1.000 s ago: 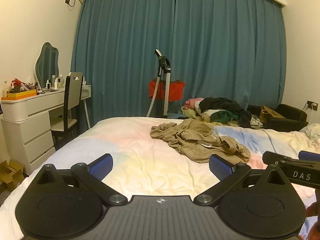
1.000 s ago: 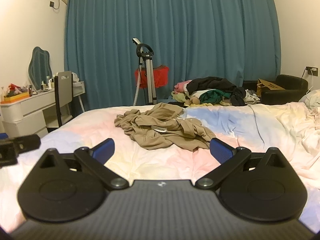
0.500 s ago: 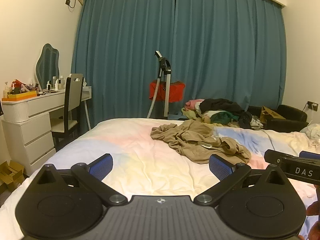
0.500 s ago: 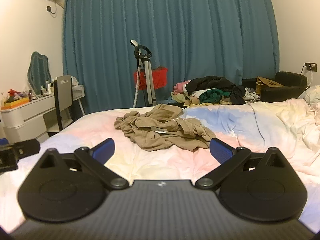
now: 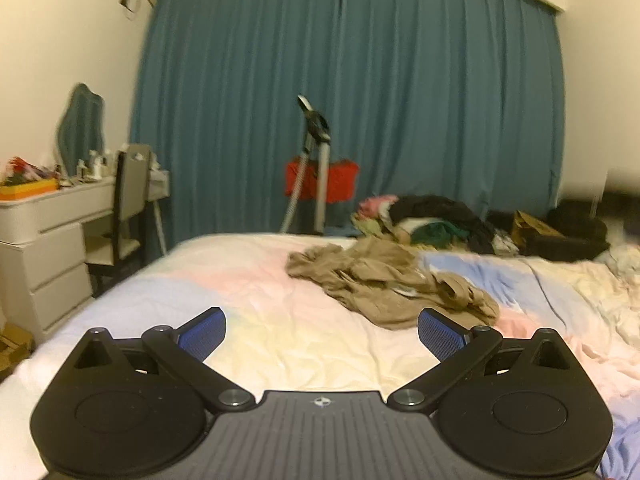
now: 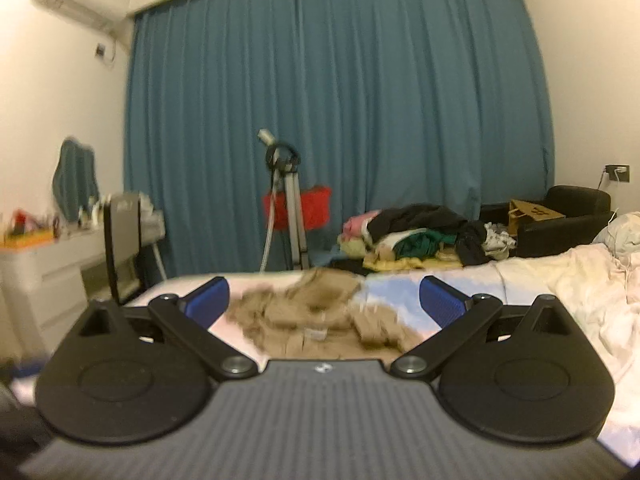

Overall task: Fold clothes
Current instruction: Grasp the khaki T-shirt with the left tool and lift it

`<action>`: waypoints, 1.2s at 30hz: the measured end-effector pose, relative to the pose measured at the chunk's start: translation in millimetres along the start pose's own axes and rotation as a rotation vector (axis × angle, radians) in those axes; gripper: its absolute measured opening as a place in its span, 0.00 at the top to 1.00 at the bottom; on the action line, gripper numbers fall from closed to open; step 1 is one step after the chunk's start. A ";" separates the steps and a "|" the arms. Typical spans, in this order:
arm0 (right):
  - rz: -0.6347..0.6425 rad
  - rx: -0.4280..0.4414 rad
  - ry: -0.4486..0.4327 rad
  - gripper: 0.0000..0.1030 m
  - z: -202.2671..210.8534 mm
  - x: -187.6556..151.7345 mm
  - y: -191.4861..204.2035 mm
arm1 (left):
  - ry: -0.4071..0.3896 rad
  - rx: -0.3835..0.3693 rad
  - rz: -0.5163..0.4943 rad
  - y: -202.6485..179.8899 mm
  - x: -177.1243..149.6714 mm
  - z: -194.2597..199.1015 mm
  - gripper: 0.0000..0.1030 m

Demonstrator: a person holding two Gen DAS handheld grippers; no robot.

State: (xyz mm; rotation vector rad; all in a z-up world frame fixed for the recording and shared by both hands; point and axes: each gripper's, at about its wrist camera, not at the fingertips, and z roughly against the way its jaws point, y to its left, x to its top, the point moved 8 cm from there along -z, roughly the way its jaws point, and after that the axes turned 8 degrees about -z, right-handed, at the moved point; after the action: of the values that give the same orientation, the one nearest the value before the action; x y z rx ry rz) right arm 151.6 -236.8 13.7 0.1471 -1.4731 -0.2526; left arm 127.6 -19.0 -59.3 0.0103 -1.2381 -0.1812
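My left tool (image 5: 322,330) and right tool (image 6: 324,296) are both released, holding nothing. The tan garment (image 5: 384,280) lies crumpled mid-frame on the bed (image 5: 256,304); soft and light, I'd pinch an outer edge.

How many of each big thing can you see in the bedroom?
Beds: 1
Tan garments on the bed: 1
Clothes piles behind the bed: 1
Chairs: 1
Dressers: 1
Mirrors: 1
Armchairs: 1
Red baskets: 1
Total: 8
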 end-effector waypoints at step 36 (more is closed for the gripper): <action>-0.245 -0.183 0.034 0.01 -162.7 -102.8 -152.7 | 0.026 -0.112 -0.169 -114.1 94.8 -335.3 0.99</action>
State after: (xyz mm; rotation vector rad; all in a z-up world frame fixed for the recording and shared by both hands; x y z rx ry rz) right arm 293.3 -366.8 -139.2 0.1836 -1.3902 -0.5790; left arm 457.6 -175.3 -92.6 0.0202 -1.2000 -0.3966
